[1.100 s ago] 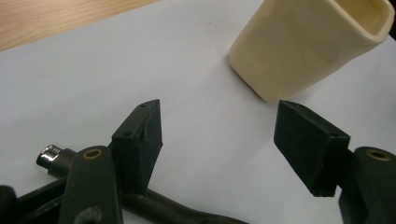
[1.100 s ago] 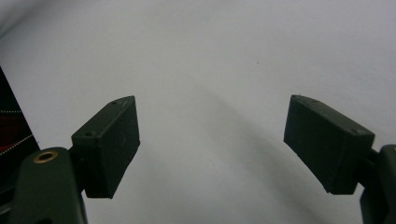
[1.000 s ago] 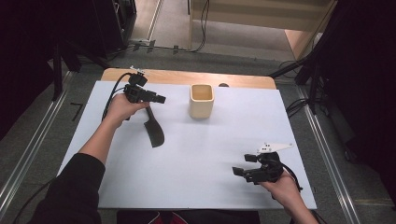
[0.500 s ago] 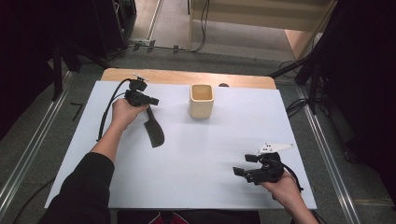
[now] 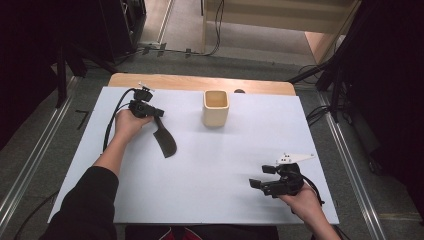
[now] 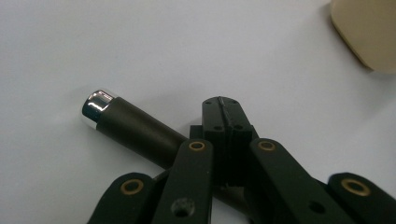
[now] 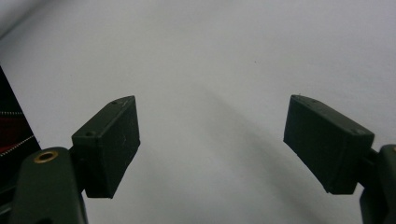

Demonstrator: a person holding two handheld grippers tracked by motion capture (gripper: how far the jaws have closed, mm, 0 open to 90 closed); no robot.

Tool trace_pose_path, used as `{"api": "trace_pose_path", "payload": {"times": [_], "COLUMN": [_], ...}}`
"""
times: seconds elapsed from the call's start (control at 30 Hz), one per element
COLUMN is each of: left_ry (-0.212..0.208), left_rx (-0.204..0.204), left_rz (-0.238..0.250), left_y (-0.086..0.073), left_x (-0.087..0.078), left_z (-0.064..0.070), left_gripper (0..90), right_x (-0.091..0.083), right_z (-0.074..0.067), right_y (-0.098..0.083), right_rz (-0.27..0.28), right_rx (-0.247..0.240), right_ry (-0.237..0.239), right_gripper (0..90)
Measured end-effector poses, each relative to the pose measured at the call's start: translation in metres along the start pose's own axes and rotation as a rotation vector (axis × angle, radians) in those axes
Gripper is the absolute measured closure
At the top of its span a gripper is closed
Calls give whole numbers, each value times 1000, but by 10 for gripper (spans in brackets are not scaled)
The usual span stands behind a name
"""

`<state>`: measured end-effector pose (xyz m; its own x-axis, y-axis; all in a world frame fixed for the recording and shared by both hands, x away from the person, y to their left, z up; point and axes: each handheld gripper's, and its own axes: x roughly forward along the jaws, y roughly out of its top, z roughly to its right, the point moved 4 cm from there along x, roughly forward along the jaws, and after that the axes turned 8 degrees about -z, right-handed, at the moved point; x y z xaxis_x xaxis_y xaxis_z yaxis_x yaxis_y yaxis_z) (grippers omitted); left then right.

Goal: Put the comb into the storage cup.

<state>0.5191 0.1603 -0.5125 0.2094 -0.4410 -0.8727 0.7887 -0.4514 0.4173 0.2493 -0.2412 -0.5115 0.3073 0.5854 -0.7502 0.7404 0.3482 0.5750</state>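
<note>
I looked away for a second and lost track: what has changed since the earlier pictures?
The left gripper has come down onto the near end of the black spatula, and its jaws have closed; in the left gripper view they meet above the dark handle, so a grip is not certain. The spatula, the beige cup and the open right gripper stayed where they were.

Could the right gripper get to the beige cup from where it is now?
Probably yes. The right gripper is open and empty, and the white table between it and the beige cup is bare; the dark utensil lies off to the side.
</note>
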Motion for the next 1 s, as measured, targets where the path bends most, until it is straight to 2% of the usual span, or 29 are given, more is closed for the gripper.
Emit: {"api": "trace_pose_path", "payload": {"times": [0.2,0.57,1.0], "left_ry": [20,21,22], "left_rx": [-6,-23,-30], "left_rz": [-16,-36,-46], "left_y": [-6,-24,-50], "left_x": [-1,-12,-24], "left_z": [-4,-13,-15], "left_gripper": [900,900,900], "right_x": [0,1,4], "right_z": [-1,-2,-3], "right_y": [0,1,5], "right_rz": [-3,1,0], "right_rx": [-3,-8,-16], "right_ry": [0,4,7], "right_gripper": [166,167,167]}}
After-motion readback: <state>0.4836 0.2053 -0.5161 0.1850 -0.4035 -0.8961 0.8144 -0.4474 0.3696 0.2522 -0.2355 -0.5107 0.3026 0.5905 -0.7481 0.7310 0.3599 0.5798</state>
